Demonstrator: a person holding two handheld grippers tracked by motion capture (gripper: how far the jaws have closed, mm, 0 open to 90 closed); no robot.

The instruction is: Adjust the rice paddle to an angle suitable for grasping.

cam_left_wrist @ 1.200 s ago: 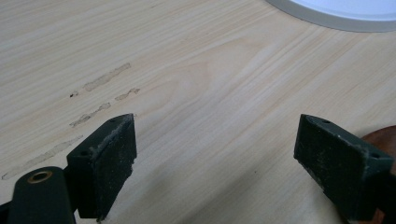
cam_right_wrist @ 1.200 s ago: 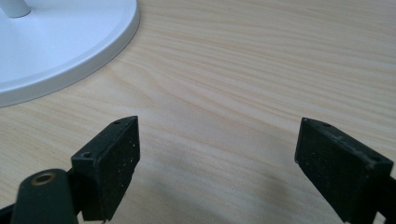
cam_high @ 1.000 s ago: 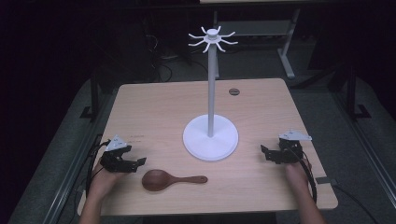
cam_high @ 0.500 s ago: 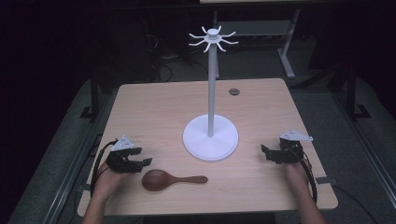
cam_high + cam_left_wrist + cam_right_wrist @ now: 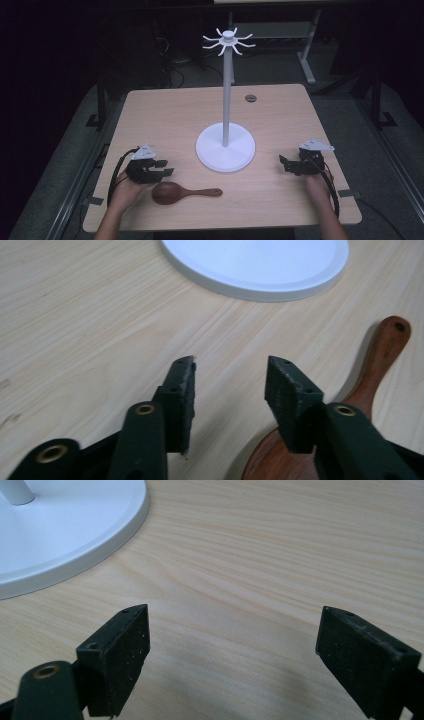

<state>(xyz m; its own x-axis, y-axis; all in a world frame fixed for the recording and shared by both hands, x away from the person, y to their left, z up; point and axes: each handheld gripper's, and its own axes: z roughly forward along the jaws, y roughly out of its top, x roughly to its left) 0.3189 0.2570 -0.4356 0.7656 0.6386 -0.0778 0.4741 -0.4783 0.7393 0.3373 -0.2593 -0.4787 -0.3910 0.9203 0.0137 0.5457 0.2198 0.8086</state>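
Note:
A dark wooden spoon [image 5: 172, 192] lies flat near the table's front left, its handle pointing right. My left gripper [image 5: 167, 167] hovers just behind and left of the spoon's bowl. In the left gripper view its jaws [image 5: 230, 375] stand partly apart over bare wood, having just been closing with nothing between them. There the spoon [image 5: 372, 375] lies beside and under the right-hand jaw. My right gripper [image 5: 285, 165] rests at the front right with its jaws wide open [image 5: 232, 630] and empty. A white stand [image 5: 225, 147] with a tall post and hooked top rises mid-table.
The stand's round base [image 5: 260, 260] lies ahead of the left gripper and, base [image 5: 65, 525], to the left of the right one. A small dark disc [image 5: 250, 98] sits near the table's far edge. Cables trail from both grippers off the front edge.
The left gripper has shifted right, toward the spoon's bowl, and its jaws have narrowed. The right gripper and the spoon have stayed put.

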